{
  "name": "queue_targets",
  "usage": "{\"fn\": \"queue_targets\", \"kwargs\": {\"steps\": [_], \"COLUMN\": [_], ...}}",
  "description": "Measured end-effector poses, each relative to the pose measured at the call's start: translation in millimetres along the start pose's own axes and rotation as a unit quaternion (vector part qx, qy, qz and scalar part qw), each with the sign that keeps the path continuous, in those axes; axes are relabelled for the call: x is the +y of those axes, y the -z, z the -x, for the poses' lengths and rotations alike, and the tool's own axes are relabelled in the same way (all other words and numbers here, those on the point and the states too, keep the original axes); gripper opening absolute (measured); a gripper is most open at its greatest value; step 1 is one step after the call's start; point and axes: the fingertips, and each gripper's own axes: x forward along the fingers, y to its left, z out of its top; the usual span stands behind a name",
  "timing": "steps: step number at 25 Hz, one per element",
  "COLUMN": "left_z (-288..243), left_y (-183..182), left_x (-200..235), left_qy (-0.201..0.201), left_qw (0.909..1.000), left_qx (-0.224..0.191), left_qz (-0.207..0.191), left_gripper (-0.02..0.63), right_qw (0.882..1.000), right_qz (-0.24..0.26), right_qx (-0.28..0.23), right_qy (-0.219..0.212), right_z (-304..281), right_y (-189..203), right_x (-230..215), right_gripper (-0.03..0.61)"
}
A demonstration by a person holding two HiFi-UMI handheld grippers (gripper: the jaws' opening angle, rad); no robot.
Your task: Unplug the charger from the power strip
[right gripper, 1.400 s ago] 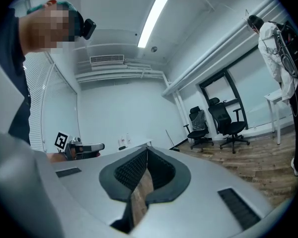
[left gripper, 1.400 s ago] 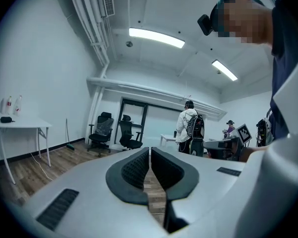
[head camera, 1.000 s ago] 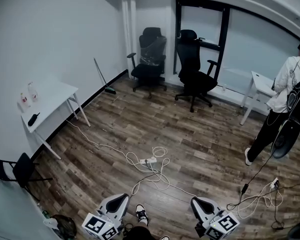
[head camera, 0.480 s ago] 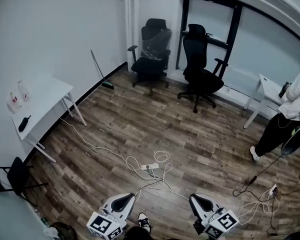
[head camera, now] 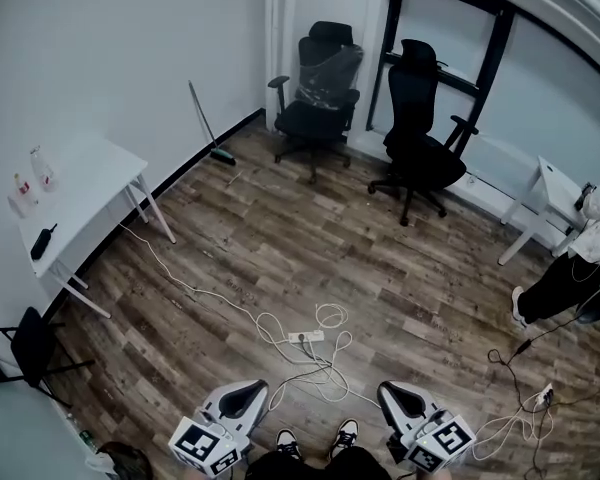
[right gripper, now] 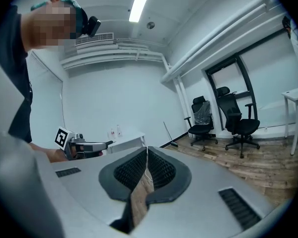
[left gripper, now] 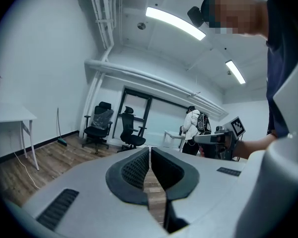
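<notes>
Unplugging not begun; power strip lies untouched on the floor.
Both the left gripper and right gripper hang short of it, fingers pressed together, empty.

Your left gripper: jaws closed against each other at the tips, nothing between them. Wood floor shows beyond. Far wall: two black office chairs, side by side. Left: white table, with a broom leaning on the wall past it. Right: your right gripper held level, marker cube on top. A person in a white jacket stands behind it.
</notes>
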Motion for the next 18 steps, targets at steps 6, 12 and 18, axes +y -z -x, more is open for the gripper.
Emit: {"fn": "queue_targets", "kwargs": {"steps": [6, 12, 18], "left_z": [-61.3, -146.1, -212.8], "left_y": [-5.3, 6.2, 52.7], "left_x": [9.7, 19.4, 51.7], "left_qy": [-0.016, -0.057, -0.073], "left_qw": [0.9998, 0.9982, 0.9963], "left_qx": [0.005, 0.014, 0.029], "left_qz": [0.005, 0.009, 0.034], "left_gripper": [0.032, 0.032, 0.032], "right_qw": [1.000, 0.997, 0.990], "right_qz": [-0.007, 0.015, 0.026], "right_qx": [0.007, 0.040, 0.090], "right_qy": [-0.024, -0.064, -0.101], "right_z": [-35.2, -69.9, -120.0], "right_y": [-6.1, -0.9, 39.2], "right_x": [-68.4, -158.5, -219.4], "right_gripper": [0.021, 0.021, 0.022]}}
